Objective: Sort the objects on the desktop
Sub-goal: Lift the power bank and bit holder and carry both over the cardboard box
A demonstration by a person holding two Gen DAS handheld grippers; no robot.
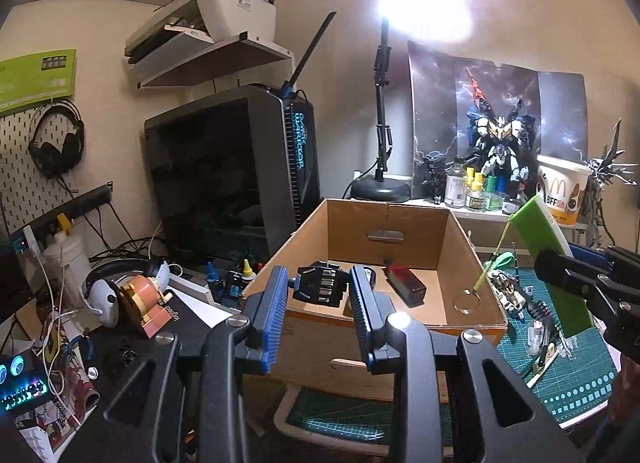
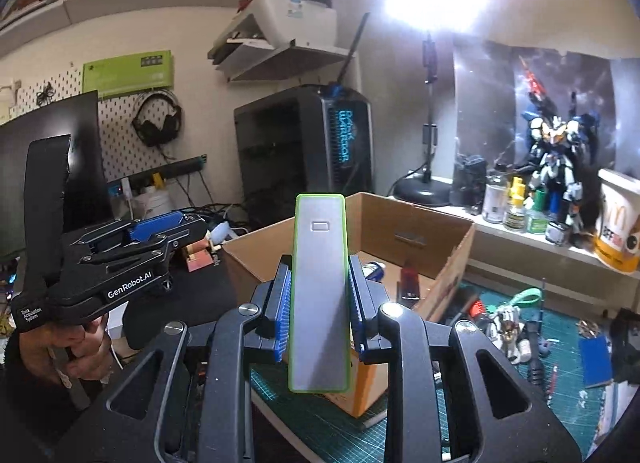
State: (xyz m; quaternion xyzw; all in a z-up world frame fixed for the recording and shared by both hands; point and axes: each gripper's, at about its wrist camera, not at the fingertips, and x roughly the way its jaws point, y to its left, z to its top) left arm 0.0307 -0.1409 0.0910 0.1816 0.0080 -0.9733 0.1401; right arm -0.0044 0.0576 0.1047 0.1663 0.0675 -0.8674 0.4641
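Right tool [image 2: 320, 295] clamps a green-edged power bank [image 2: 319, 295] before the cardboard box [image 2: 452, 259], which already holds perhaps three items; left tool [image 1: 320, 299] narrow, empty; desk clutter remains.

A flat slab with a smooth, matt grey metal-like face [image 2: 319, 291] is edged in glossy lime-green plastic. The open brown box [image 1: 460, 259] is made of matt corrugated cardboard. Ribbed blue rubbery pads are seen on the black plastic fingers [image 1: 276, 303].
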